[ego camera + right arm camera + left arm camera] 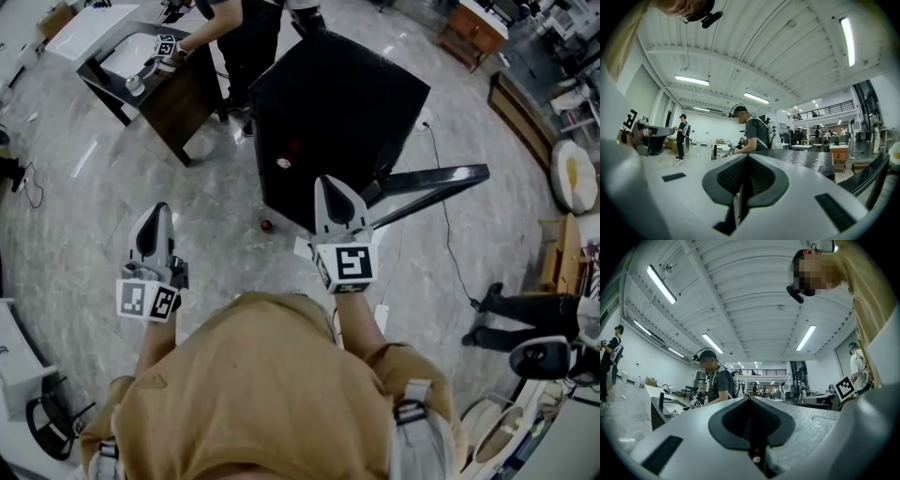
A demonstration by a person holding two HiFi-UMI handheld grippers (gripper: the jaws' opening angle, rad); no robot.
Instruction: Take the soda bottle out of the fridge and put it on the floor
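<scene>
- Pressing flat together, the jaws of the left gripper point(157, 214) point(750, 400) hold nothing.
- The right gripper point(326, 184) point(746, 157) also has its jaws closed on nothing.
- A black fridge point(337, 112) point(806, 159) stands on the floor just ahead of the right jaws, and ahead and to the right of the left jaws.
- Its door point(439, 180) hangs open to the right of the right jaws.
- The soda bottle cannot be made out in any view.
- A small red object point(266, 225) lies on the floor by the fridge's foot, ahead of and between the two pairs of jaws.
- Another person point(234, 28) point(752, 133) works at a dark surface point(178, 94) well beyond the left jaws.
</scene>
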